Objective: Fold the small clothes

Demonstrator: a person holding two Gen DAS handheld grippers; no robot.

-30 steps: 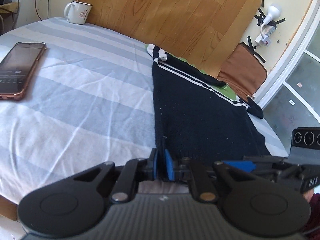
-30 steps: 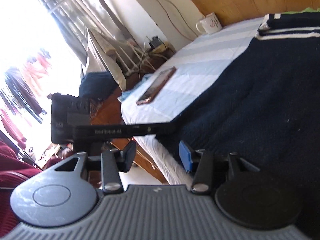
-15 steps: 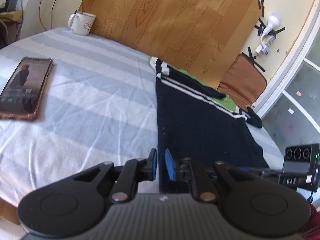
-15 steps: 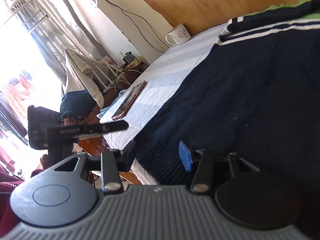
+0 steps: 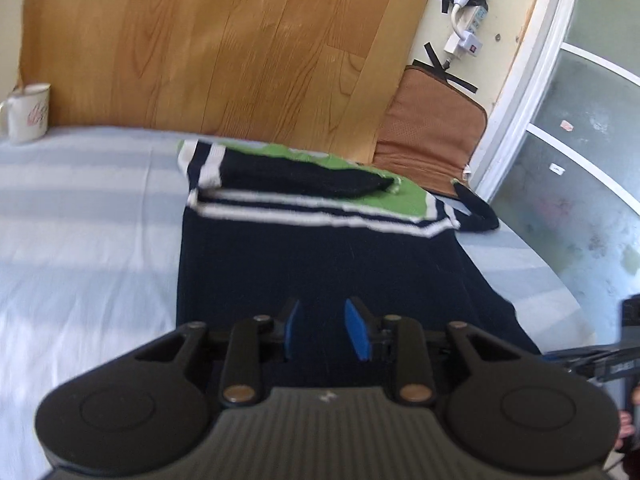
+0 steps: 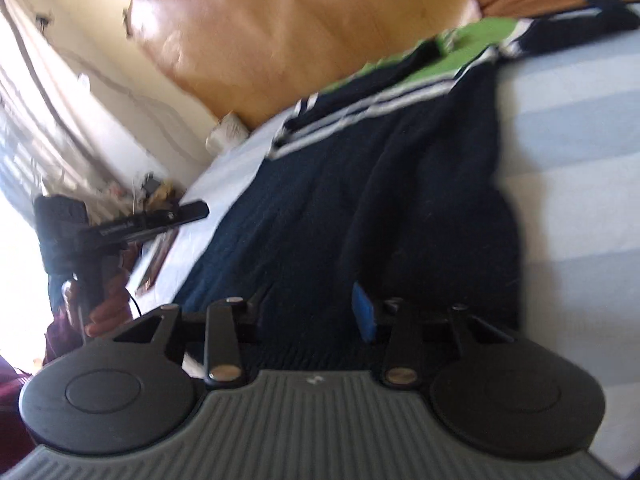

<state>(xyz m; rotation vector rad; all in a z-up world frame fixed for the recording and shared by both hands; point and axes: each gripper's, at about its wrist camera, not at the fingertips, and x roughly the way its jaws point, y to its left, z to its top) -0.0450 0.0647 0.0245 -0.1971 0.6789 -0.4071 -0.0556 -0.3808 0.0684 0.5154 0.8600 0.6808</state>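
Both tools hung over the near hem of the navy sweater (image 5: 320, 264), which stretched lengthwise away toward the headboard (image 5: 224, 40); left tool (image 5: 322, 330) was opening, right tool (image 6: 308, 312) closing slightly, neither pinching cloth.

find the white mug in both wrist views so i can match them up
Left wrist: the white mug stands at the far left edge, on the striped sheet below the wooden board.
Right wrist: the mug is left of centre, blurred, small, where that board meets the bed.
Shared landmark: the white stripes of the navy sweater.
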